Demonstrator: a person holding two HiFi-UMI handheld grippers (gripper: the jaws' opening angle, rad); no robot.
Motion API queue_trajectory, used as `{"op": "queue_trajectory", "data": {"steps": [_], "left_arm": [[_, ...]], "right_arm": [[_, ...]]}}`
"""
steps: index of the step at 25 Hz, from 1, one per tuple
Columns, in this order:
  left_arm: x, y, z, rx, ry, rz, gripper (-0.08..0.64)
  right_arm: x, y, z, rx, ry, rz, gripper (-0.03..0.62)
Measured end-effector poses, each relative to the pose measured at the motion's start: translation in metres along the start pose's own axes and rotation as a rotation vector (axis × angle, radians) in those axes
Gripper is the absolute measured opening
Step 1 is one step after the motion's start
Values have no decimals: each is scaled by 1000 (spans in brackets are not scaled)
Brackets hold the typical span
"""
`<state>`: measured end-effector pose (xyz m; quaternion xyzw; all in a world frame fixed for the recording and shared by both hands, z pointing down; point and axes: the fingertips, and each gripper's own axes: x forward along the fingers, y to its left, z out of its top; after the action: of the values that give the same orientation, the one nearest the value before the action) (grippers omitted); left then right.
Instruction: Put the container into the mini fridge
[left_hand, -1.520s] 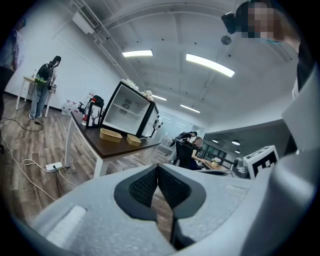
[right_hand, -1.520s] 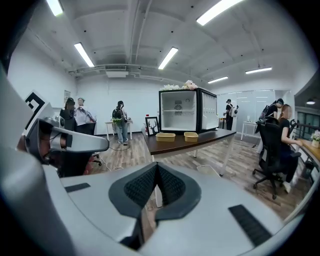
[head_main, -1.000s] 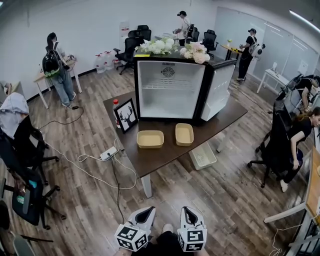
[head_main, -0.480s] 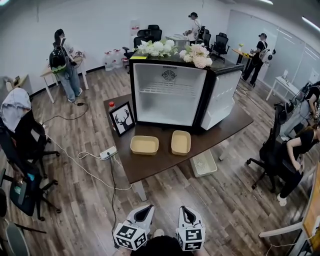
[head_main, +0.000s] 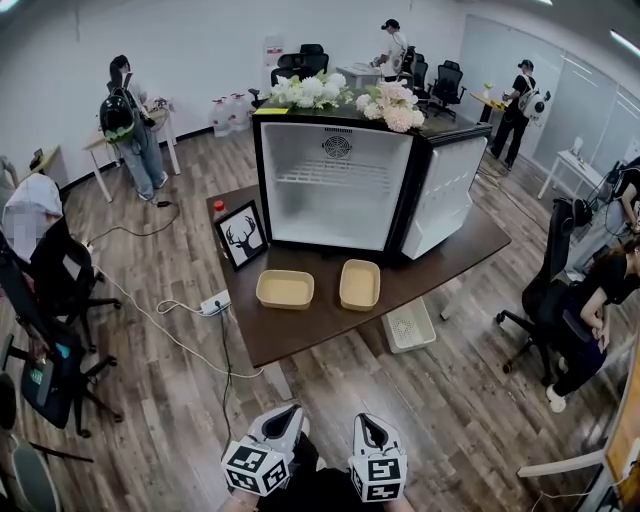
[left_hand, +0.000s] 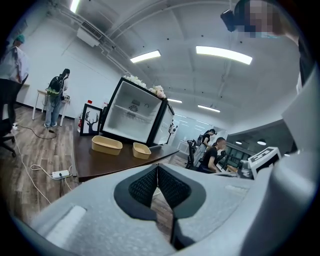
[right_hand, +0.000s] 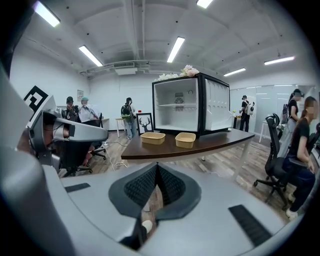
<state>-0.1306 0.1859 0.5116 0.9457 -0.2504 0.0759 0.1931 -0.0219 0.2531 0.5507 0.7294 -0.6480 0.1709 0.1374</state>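
Observation:
Two tan containers sit on the dark table (head_main: 300, 330) in front of the mini fridge (head_main: 345, 180): a wider one (head_main: 285, 289) on the left and a squarer one (head_main: 360, 284) on the right. The fridge stands empty with its door (head_main: 445, 190) swung open to the right. Both containers show in the left gripper view (left_hand: 106, 145) and the right gripper view (right_hand: 153, 137). My left gripper (head_main: 282, 424) and right gripper (head_main: 368, 430) hang low, well short of the table, both shut with nothing between the pads.
A framed deer picture (head_main: 241, 234) and a red-capped bottle (head_main: 219, 208) stand at the table's left. White flowers (head_main: 340, 95) lie on the fridge top. A power strip (head_main: 215, 303) and cables lie on the floor; a white basket (head_main: 408, 327) sits under the table. Office chairs and people stand around.
The view has moved slightly nearer the table and shifted; the fridge and containers sit a little lower and left in frame. Both grippers stay shut at the bottom.

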Motion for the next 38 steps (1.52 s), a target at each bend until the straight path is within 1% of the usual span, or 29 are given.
{"op": "queue_trajectory", "data": {"steps": [3, 7, 10, 13, 17, 20, 22, 25, 27, 28, 29, 33, 36, 38], "left_arm": [[11, 6, -3, 2, 19, -1, 9], [30, 15, -6, 14, 51, -16, 9], [52, 24, -3, 39, 64, -16, 9], [76, 35, 6, 53, 70, -22, 9], [107, 53, 21, 56, 75, -26, 9], [129, 69, 31, 55, 80, -22, 9], [144, 80, 39, 51, 80, -17, 9], [164, 93, 48, 65, 86, -13, 9], [176, 100, 54, 75, 90, -20, 9], [181, 104, 57, 78, 91, -22, 9], [185, 108, 60, 79, 92, -25, 9], [203, 123, 67, 76, 94, -38, 9], [216, 128, 70, 78, 101, -64, 9], [224, 131, 71, 81, 106, -85, 9]], "right_arm": [[8, -8, -1, 11, 10, -8, 8], [22, -17, 12, -26, 0, -14, 8], [35, -29, 23, -16, -3, -20, 8], [54, -43, 36, -9, -10, -22, 8], [88, -61, 49, -25, 27, -19, 8], [112, -74, 63, 14, 36, -32, 8], [129, -78, 73, 28, 34, -24, 8], [152, -83, 87, 6, 28, -23, 9], [167, -86, 93, -5, 28, -26, 13], [174, -88, 96, -7, 29, -25, 40], [181, -89, 99, -7, 31, -25, 48], [204, -99, 105, 5, 46, -49, 48], [215, -106, 106, 6, 55, -69, 48], [222, -107, 106, 10, 69, -61, 48]]}}
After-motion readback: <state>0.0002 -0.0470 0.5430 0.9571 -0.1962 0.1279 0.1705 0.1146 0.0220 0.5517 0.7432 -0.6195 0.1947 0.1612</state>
